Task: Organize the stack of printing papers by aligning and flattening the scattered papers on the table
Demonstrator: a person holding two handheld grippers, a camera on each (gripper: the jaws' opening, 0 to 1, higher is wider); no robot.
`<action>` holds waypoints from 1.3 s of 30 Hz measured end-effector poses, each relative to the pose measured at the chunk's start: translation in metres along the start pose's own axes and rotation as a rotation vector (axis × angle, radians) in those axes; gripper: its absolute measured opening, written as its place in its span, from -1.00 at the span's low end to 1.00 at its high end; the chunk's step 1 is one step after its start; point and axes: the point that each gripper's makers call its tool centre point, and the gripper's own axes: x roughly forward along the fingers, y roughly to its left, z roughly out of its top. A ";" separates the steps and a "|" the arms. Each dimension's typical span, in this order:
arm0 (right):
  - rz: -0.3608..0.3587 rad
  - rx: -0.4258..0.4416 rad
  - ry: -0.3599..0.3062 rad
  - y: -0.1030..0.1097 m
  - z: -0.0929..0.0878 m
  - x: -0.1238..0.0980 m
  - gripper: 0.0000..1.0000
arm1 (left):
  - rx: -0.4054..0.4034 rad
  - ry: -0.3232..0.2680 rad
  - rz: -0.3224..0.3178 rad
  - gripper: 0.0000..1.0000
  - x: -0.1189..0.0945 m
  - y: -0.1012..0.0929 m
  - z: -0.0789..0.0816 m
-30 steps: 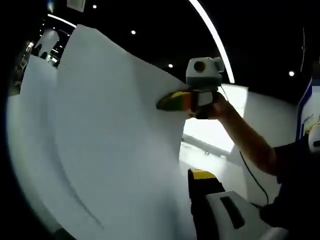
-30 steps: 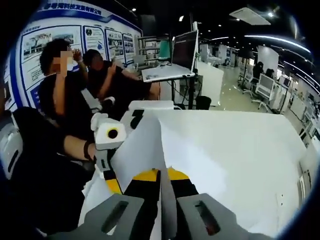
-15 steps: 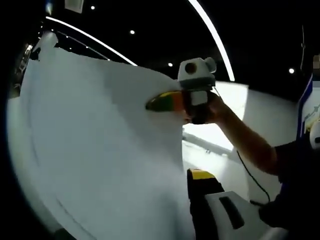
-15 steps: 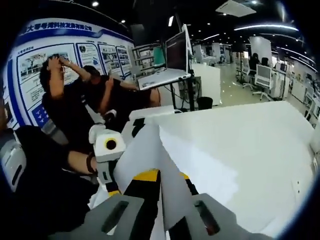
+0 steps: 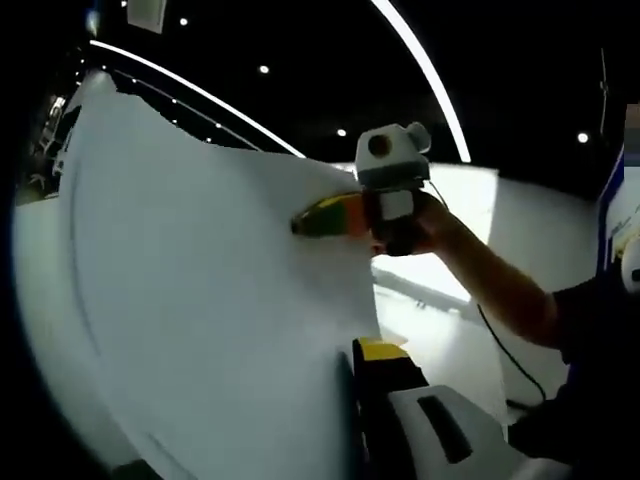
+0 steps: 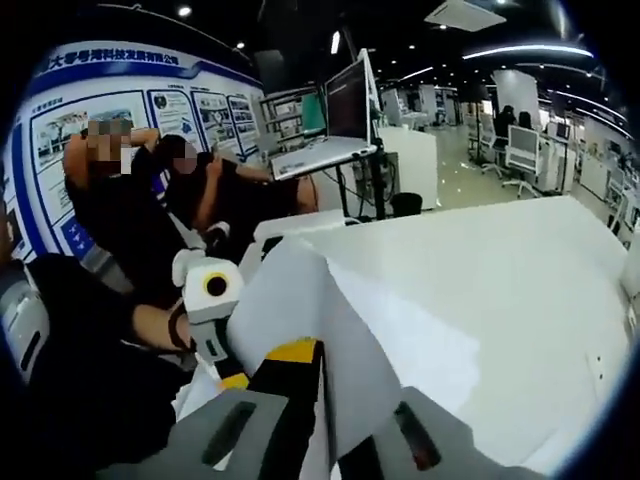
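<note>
A stack of white printing paper (image 5: pixel 210 300) is held up on edge and bends across the left gripper view. My left gripper (image 5: pixel 352 368) is shut on its lower edge; one yellow-tipped jaw shows and the other is hidden behind the sheets. My right gripper (image 5: pixel 325 215), held by a hand, is clamped on the paper's upper edge. In the right gripper view the paper (image 6: pixel 300 300) rises between the jaws of my right gripper (image 6: pixel 325 368), shut on it. The left gripper (image 6: pixel 232 382) grips the same paper at the lower left, above the white table (image 6: pixel 500 300).
Beyond the table's far left corner sit two people (image 6: pixel 150 210) in dark clothes before a blue wall poster (image 6: pixel 90 110). A laptop on a stand (image 6: pixel 335 130) rises behind the table. My own arm (image 5: pixel 490 290) reaches in from the right.
Both grippers keep their hold on the paper. The sheets have flexed and now spread wider across the left gripper view. The left gripper's jaw sits slightly further left in its view.
</note>
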 end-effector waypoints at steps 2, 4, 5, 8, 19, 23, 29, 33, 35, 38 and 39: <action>0.001 0.000 -0.002 0.000 0.000 0.000 -1.00 | 0.002 0.001 0.001 -0.76 0.000 0.000 0.000; -0.010 -0.010 -0.013 -0.001 0.001 -0.002 -0.96 | 0.004 -0.002 0.004 -0.78 0.000 0.001 0.000; -0.020 -0.020 -0.020 -0.003 0.002 -0.003 -0.90 | 0.004 -0.003 0.004 -0.79 0.000 0.001 0.000; -0.074 -0.058 -0.062 -0.011 0.008 -0.009 -0.77 | -0.002 -0.009 0.006 -0.79 -0.001 0.002 0.001; -0.112 0.065 -0.168 -0.023 0.011 -0.023 -0.21 | -0.023 -0.011 0.007 -0.80 -0.001 0.002 0.001; -0.123 0.083 -0.194 -0.027 0.013 -0.024 -0.07 | -0.025 -0.011 0.008 -0.80 -0.001 0.002 0.001; -0.184 0.097 -0.240 -0.035 0.016 -0.029 0.37 | -0.030 -0.011 0.009 -0.80 -0.002 0.002 0.001; -0.201 0.165 -0.310 -0.038 0.022 -0.039 0.64 | -0.033 -0.013 0.009 -0.79 -0.002 0.002 0.001; -0.211 0.196 -0.348 -0.040 0.025 -0.045 0.76 | -0.034 -0.014 0.009 -0.79 -0.002 0.003 0.001; -0.235 0.214 -0.390 -0.040 0.027 -0.054 0.79 | -0.038 -0.015 0.008 -0.79 -0.002 0.002 0.002; -0.243 0.214 -0.399 -0.036 0.027 -0.055 0.79 | -0.038 -0.015 0.008 -0.79 -0.002 0.003 0.002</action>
